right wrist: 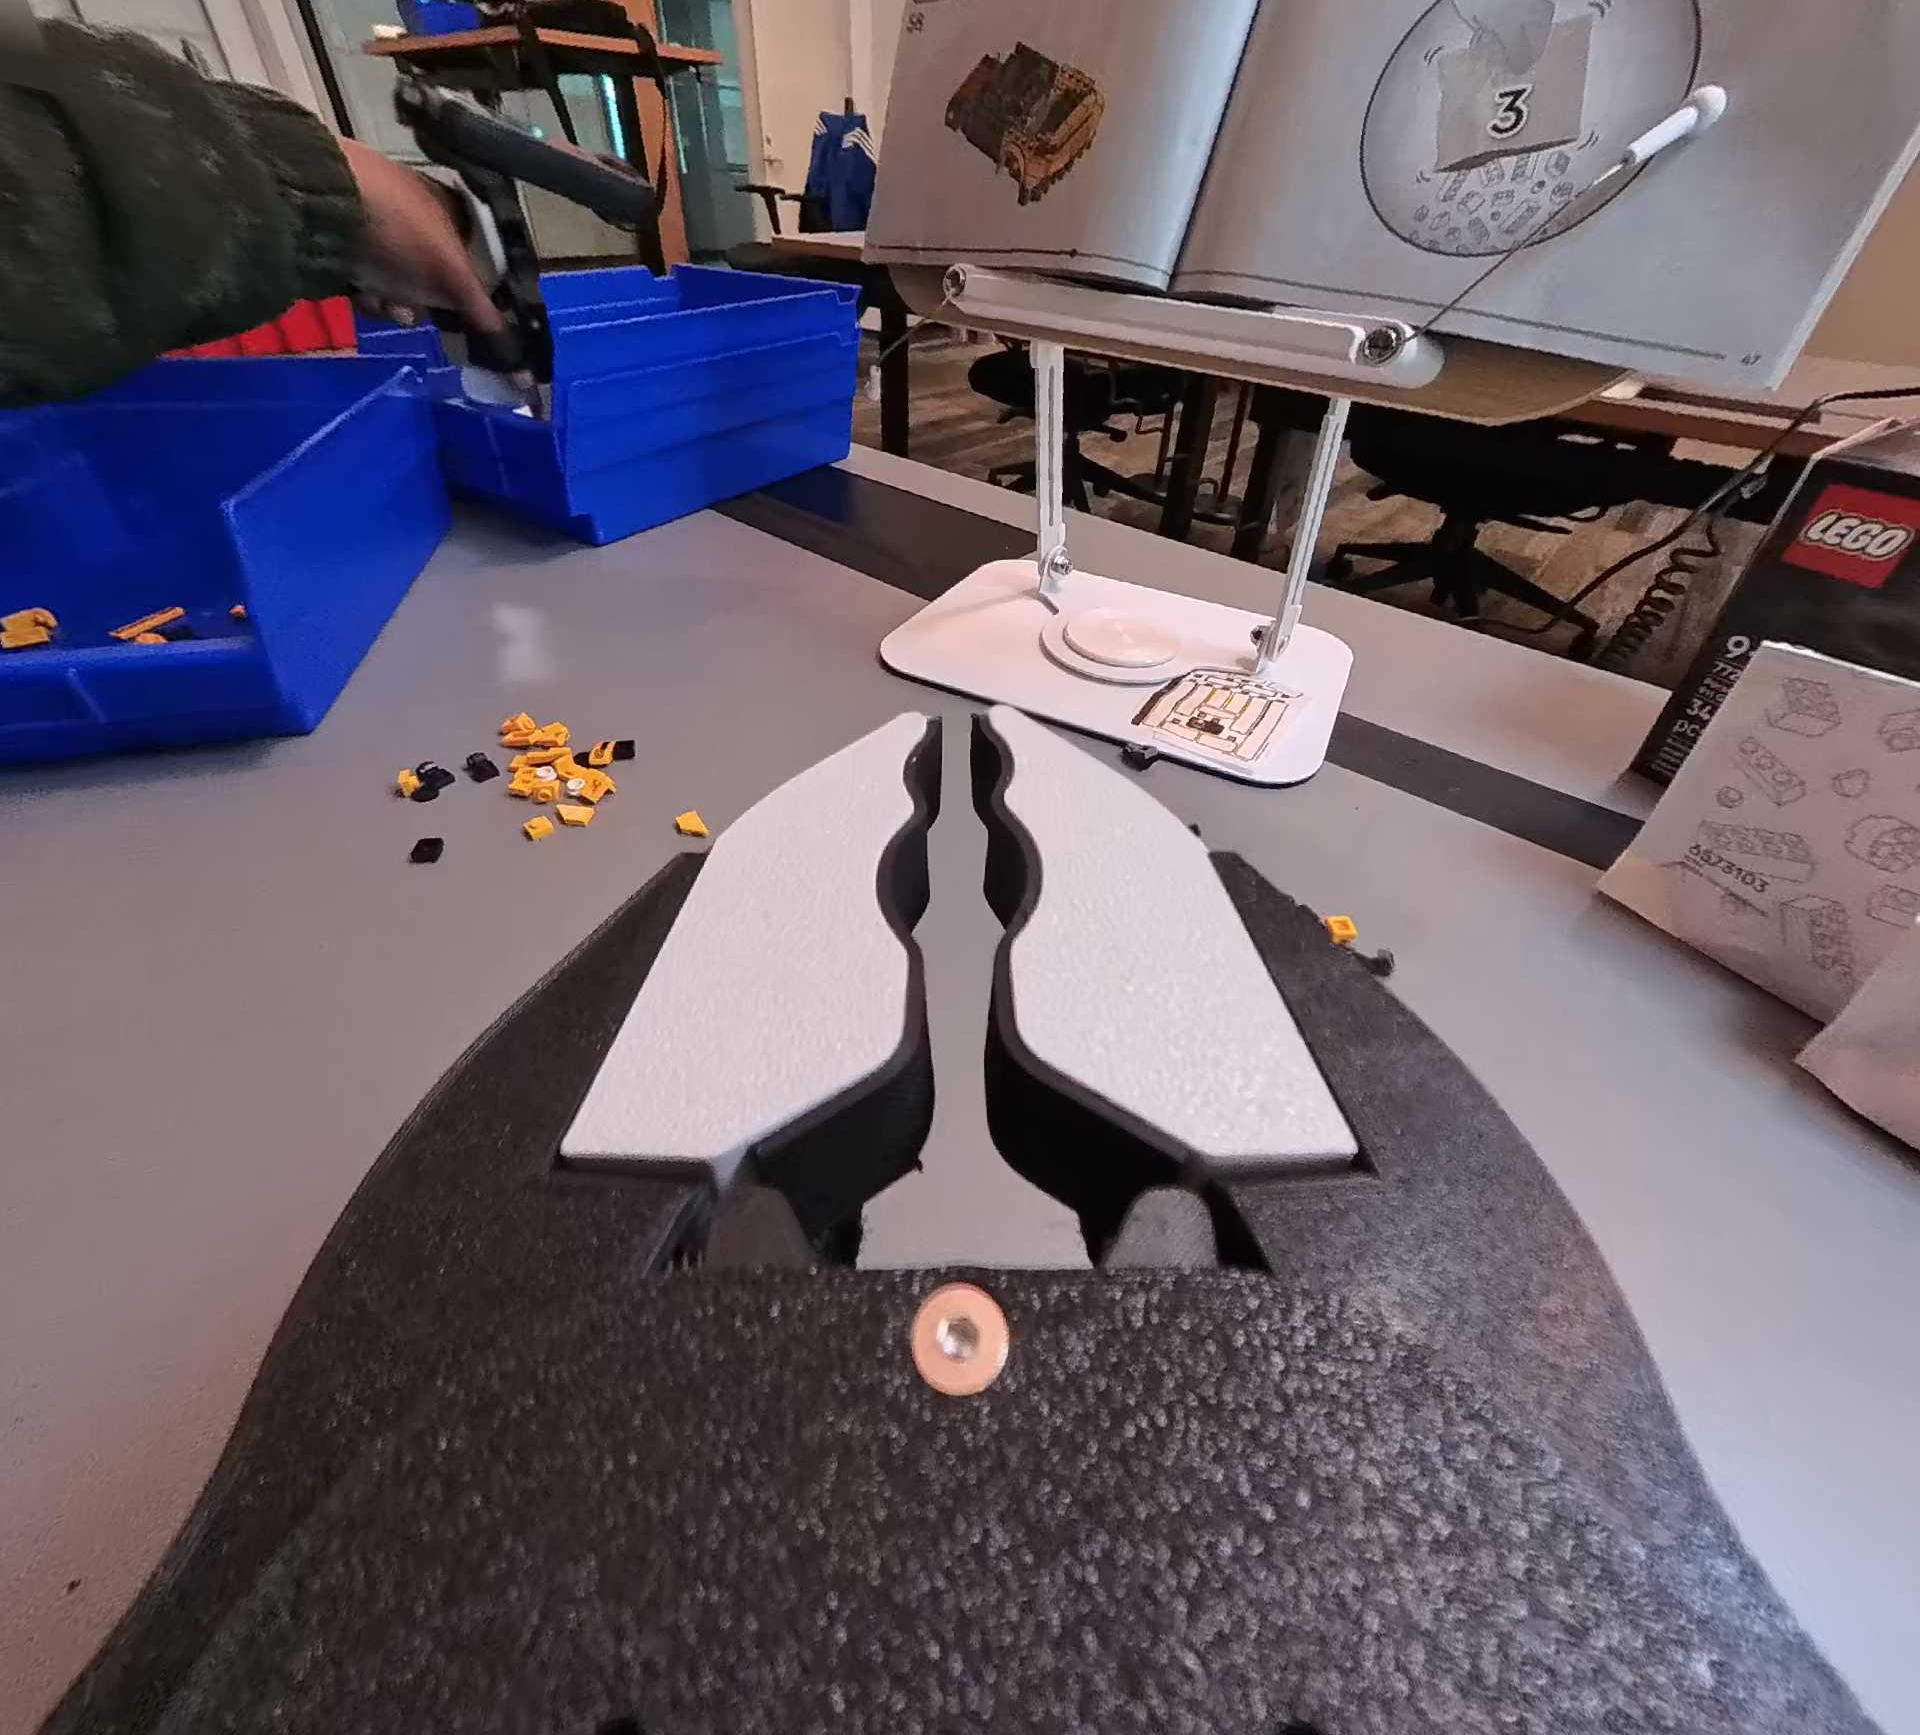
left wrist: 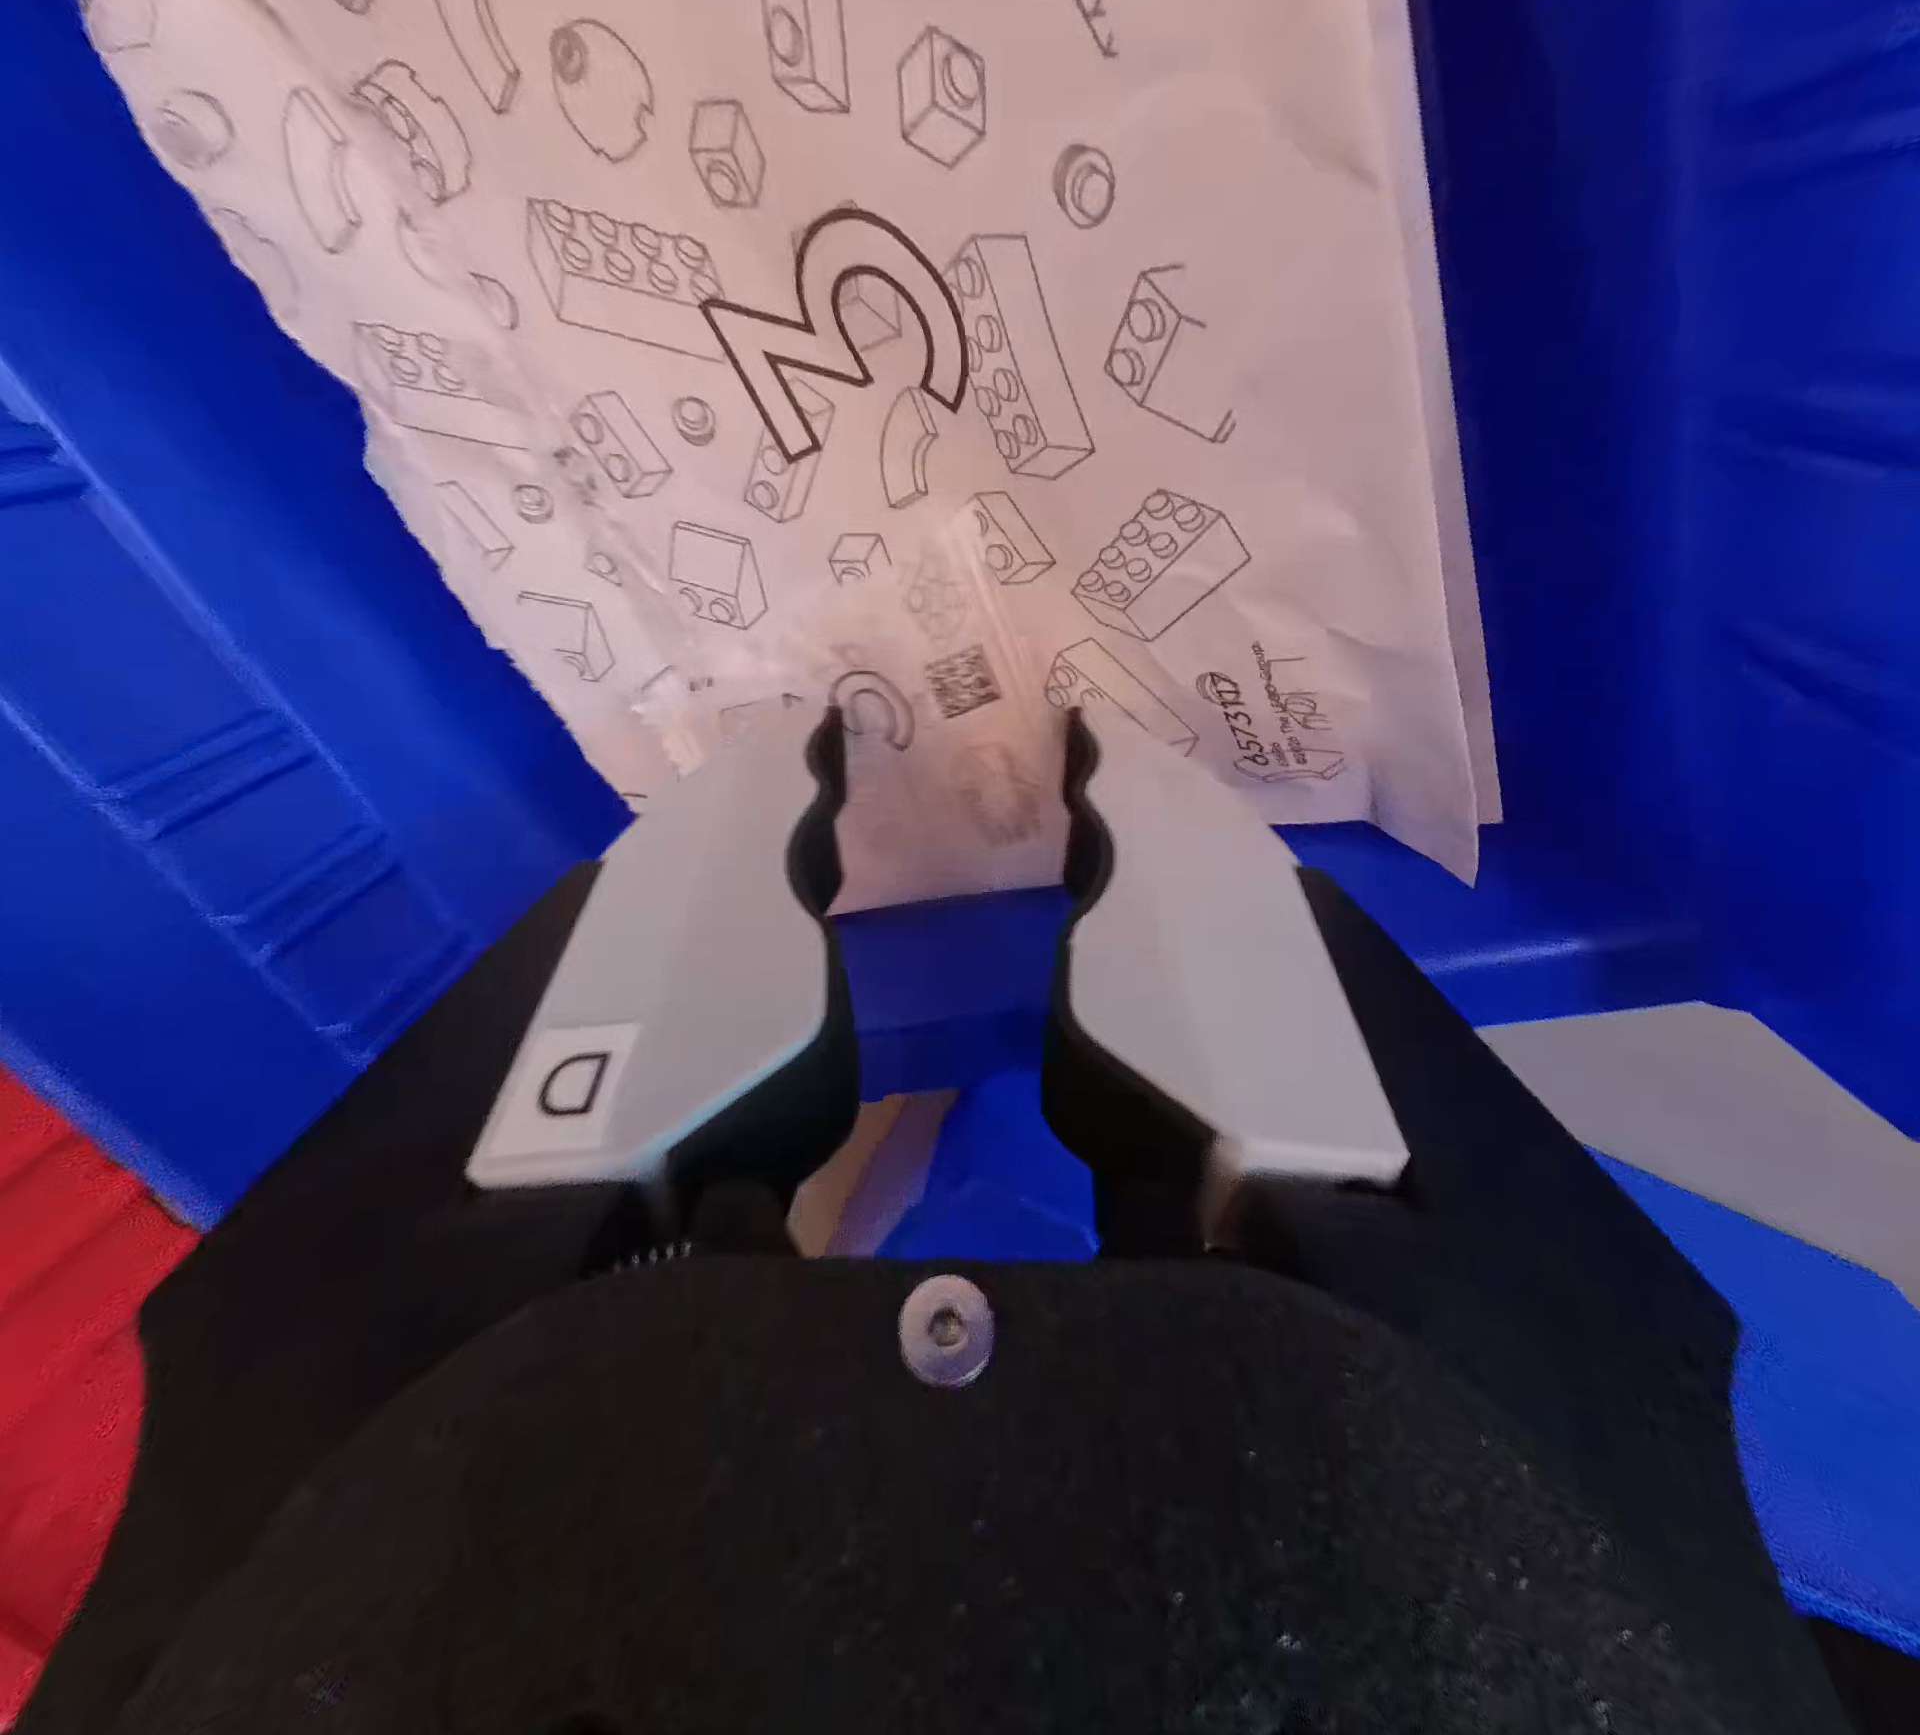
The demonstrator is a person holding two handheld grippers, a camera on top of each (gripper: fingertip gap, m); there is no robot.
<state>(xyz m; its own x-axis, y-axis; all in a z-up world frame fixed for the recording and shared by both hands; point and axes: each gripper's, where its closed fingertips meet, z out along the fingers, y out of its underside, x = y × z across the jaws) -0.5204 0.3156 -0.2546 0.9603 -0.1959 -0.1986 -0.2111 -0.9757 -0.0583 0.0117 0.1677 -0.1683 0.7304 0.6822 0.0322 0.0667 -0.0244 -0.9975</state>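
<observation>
Left gripper (left wrist: 951,729) jaws parted over the paper bag (left wrist: 831,283) in the blue bin (left wrist: 1662,438), nothing clamped (thin sheet: could be missed or crumpled). Right gripper (right wrist: 956,729) nearly closed, nothing held.

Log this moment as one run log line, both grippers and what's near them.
left gripper: open over torn paper bag in blue bin | right gripper: nearly shut, empty, above grey table | near: yellow and black bricks, book stand

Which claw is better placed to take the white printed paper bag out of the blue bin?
Left, probably. The left claw is open right over the bag inside the bin. The right claw is nearly closed and empty, over the table away from the bin.
</observation>
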